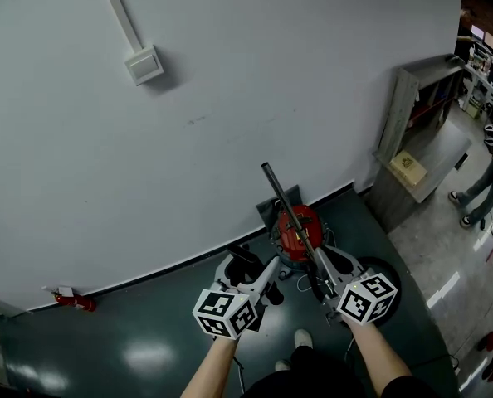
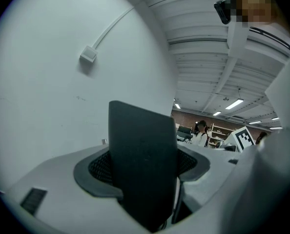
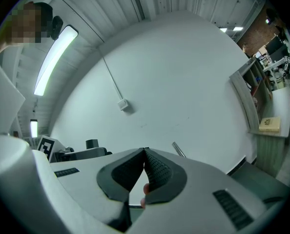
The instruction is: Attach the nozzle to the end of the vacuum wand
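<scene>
Left gripper (image 1: 255, 276) has the flat black nozzle (image 2: 142, 165) pinched between its pads, just left of the vacuum wand (image 1: 288, 210). The wand slants up from a red canister vacuum (image 1: 295, 237) by the far white wall (image 1: 230, 73). Right gripper (image 3: 144, 152) has its jaws pressed together, nothing between them. Glossy dark green floor (image 1: 147, 338), grey shelf unit (image 1: 421, 139) off right, red fire extinguisher (image 1: 72, 301) lying left.

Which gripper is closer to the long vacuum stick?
Right. The right gripper is at the wand's lower part, fingers shut. The left gripper is off to the wand's left, holding the black nozzle.
</scene>
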`<move>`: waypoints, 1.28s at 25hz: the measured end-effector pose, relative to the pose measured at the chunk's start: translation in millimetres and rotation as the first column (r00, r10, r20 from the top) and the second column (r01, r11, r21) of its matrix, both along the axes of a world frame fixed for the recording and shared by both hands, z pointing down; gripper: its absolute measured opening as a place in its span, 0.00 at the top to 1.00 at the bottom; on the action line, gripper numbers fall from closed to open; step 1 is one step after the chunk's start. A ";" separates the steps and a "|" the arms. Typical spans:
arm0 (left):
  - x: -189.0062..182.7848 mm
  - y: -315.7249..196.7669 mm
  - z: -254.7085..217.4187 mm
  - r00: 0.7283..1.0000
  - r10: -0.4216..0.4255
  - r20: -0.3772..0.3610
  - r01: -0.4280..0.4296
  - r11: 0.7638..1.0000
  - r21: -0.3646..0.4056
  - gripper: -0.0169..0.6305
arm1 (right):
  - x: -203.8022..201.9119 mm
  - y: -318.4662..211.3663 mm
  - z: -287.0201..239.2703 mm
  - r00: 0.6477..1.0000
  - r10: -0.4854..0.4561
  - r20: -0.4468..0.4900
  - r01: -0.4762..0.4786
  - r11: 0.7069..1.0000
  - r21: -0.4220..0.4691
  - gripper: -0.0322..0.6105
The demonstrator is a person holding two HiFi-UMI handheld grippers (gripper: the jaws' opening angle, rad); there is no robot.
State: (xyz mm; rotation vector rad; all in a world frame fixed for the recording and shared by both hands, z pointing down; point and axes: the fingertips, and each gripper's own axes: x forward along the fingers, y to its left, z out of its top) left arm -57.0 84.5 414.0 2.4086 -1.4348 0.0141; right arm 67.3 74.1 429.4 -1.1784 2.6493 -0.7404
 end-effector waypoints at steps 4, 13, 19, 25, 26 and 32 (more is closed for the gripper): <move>4.7 -16.7 -1.3 1.000 -0.017 0.003 0.017 1.000 -0.001 0.47 | 5.4 -17.3 2.4 1.000 -0.016 0.006 0.016 1.000 -0.005 0.92; 2.7 -46.0 -2.7 0.999 -0.042 0.008 0.043 0.999 -0.001 0.47 | 5.4 -45.7 11.7 0.999 -0.036 0.018 0.036 0.999 -0.026 0.92; -5.7 -67.0 1.1 0.999 -0.052 0.016 0.052 0.999 0.006 0.47 | -0.8 -65.2 20.4 0.999 -0.039 0.016 0.040 0.999 -0.032 0.92; -19.7 -98.7 6.7 0.999 -0.049 0.005 0.049 0.999 -0.001 0.47 | -12.6 -91.5 28.2 0.999 -0.033 0.009 0.033 0.998 -0.047 0.92; -21.5 -104.9 7.5 0.999 -0.047 0.003 0.047 0.999 -0.002 0.47 | -14.2 -97.3 29.1 1.000 -0.030 0.007 0.031 0.998 -0.048 0.92; -39.4 -144.1 16.7 0.999 -0.036 -0.008 0.036 0.999 -0.019 0.47 | -29.6 -133.3 36.5 1.000 -0.015 -0.001 0.015 0.998 -0.065 0.92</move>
